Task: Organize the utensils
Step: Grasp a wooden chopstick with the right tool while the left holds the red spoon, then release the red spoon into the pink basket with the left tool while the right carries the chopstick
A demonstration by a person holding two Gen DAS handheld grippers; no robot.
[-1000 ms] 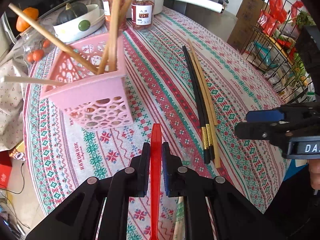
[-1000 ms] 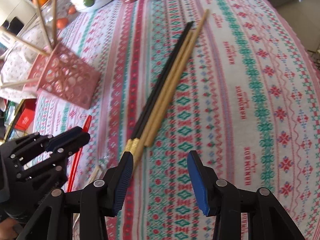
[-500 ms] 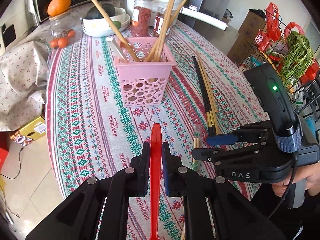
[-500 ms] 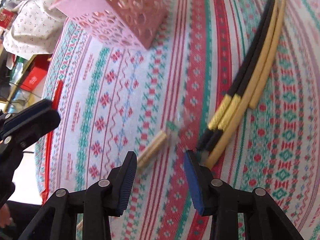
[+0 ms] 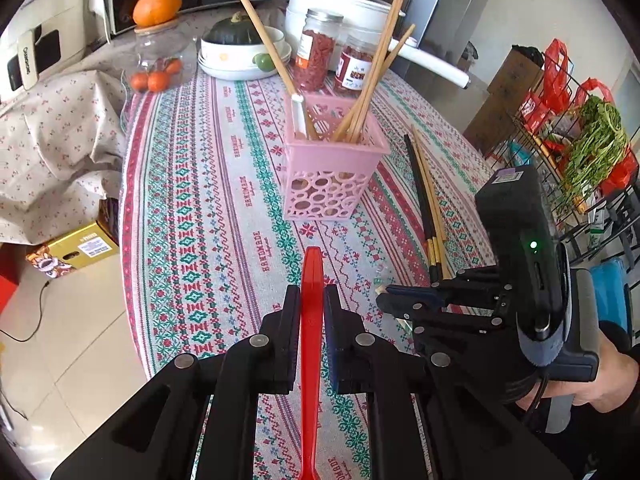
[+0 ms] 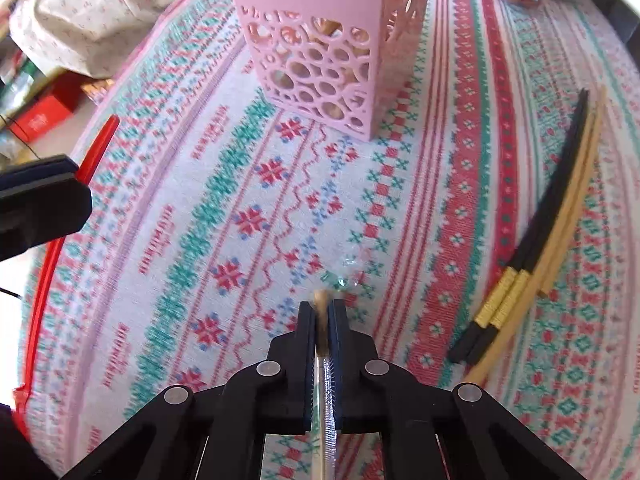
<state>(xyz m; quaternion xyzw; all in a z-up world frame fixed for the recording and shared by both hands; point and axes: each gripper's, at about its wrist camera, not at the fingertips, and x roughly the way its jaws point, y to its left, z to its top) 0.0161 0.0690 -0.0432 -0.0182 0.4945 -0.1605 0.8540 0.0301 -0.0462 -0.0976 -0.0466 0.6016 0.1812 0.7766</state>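
My left gripper (image 5: 311, 300) is shut on a long red plastic utensil (image 5: 310, 320), held above the near table edge; the utensil also shows in the right wrist view (image 6: 94, 152). My right gripper (image 6: 320, 310) is shut on wrapped wooden chopsticks (image 6: 320, 302) low over the cloth; it also shows at the right of the left wrist view (image 5: 384, 294). A pink perforated holder (image 5: 334, 172) with several wooden chopsticks stands mid-table, also in the right wrist view (image 6: 320, 36). Black and wooden chopsticks (image 6: 540, 232) lie to its right.
Patterned tablecloth (image 5: 208, 200) covers the round table. At the back stand two jars (image 5: 318, 54), a bowl with a squash (image 5: 240, 48), a white pot (image 5: 344, 4) and tomatoes (image 5: 156, 78). A wire rack with greens (image 5: 592, 148) stands right; a box (image 5: 74, 248) lies on the floor left.
My right gripper has moved left over the wrapped chopsticks and closed on them. The left gripper has pulled back and up with the red utensil, so the holder looks farther away.
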